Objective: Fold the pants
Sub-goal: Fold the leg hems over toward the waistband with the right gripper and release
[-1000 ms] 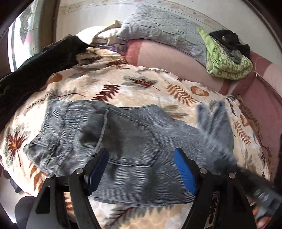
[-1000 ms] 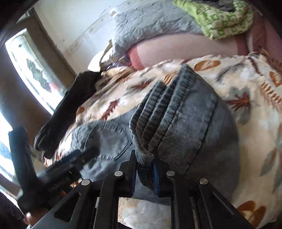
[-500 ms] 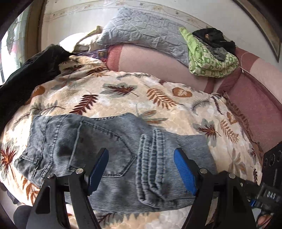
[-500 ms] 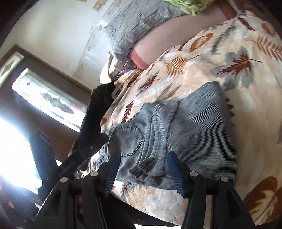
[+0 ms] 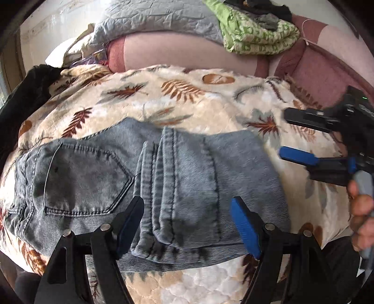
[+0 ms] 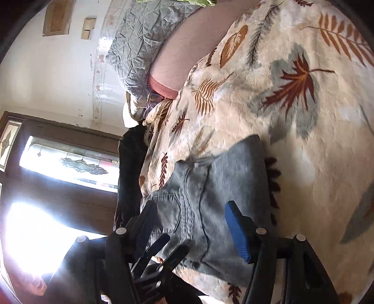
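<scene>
Each black gripper (image 5: 187, 222) has blue-padded fingers (image 5: 245, 230) and silver screws.

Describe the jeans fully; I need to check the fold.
The jeans are faded grey-blue denim with dark stitching. They lie folded on the leaf-print blanket, legs doubled back so the hems rest beside the back pocket. The waist end points toward the dark garment. Both the left gripper and right gripper stand open, gripping nothing.

A leaf-print blanket (image 5: 187, 98) covers the bed, with a grey quilted pillow (image 5: 159, 16), a green patterned cloth (image 5: 254, 39), a dark garment (image 5: 30, 86) and a stained-glass window (image 6: 70, 163) around it
</scene>
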Tool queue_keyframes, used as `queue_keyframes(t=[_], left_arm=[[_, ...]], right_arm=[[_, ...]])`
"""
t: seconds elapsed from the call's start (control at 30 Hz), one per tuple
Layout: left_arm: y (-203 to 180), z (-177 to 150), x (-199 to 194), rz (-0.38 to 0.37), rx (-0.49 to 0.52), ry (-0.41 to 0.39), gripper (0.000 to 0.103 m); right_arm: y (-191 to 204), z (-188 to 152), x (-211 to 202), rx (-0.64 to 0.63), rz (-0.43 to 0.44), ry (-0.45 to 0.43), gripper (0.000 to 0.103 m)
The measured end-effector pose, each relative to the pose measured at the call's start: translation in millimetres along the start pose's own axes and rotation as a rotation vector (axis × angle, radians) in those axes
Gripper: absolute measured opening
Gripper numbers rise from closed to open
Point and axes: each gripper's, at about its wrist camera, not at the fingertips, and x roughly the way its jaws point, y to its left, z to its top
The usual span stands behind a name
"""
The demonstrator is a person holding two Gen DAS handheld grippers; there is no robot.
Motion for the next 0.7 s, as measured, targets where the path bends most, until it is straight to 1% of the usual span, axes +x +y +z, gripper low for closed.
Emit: queue_keyframes(t=[0.03,0.07,0.1,0.13,0.2,0.27,0.3,0.37,0.4,0.43,0.47,0.53,0.57,0.6,0.63,0.67,0.7], left_arm=[[-6,2,0,-0.027,0.008,-0.001,0.077],[-10,2,3,-0.033,0.016,0.005,0.077],[-14,1,10,-0.017,0.03,0.021,0.077],[-18,-1,21,0.007,0.045,0.051,0.077],[-20,-11,52,0.046,0.054,0.164,0.077],[-27,-18,52,0.082,0.107,0.102,0.077],[-30,-19,52,0.095,0.128,0.102,0.078],[-28,-18,49,0.083,0.11,0.107,0.078],[-25,-16,46,0.06,0.089,0.112,0.078],[-22,-14,41,0.032,0.066,0.103,0.078],[-17,-13,34,0.018,0.046,0.087,0.078],[-11,-13,21,0.036,0.029,0.045,0.078],[-8,-14,17,0.048,0.029,0.027,0.078],[-6,-15,19,0.062,0.033,0.027,0.078],[-5,-17,25,0.072,0.037,0.058,0.078],[-3,-20,37,0.077,0.036,0.107,0.078],[-1,-22,48,0.085,0.034,0.141,0.078]], right_arm=[[-3,11,9,0.014,0.014,0.027,0.064],[-8,20,22,0.032,0.016,0.06,0.064],[-13,28,34,0.048,-0.003,0.081,0.064],[-19,35,47,0.052,-0.032,0.102,0.064],[-36,45,67,0.076,-0.107,0.133,0.064],[-41,50,77,0.082,-0.104,0.136,0.064],[-39,51,77,0.071,-0.105,0.137,0.064],[-32,48,72,0.043,-0.111,0.137,0.064],[-25,45,67,0.014,-0.106,0.135,0.064],[-19,42,61,-0.011,-0.099,0.132,0.064],[-15,36,53,-0.015,-0.099,0.123,0.064],[-12,22,36,-0.009,-0.054,0.111,0.065],[-9,13,31,-0.021,-0.047,0.115,0.065],[-9,6,29,-0.027,-0.061,0.12,0.065],[-13,0,31,-0.017,-0.08,0.131,0.069],[-21,-5,38,0.0,-0.103,0.162,0.072],[-32,-8,48,0.018,-0.133,0.2,0.072]])
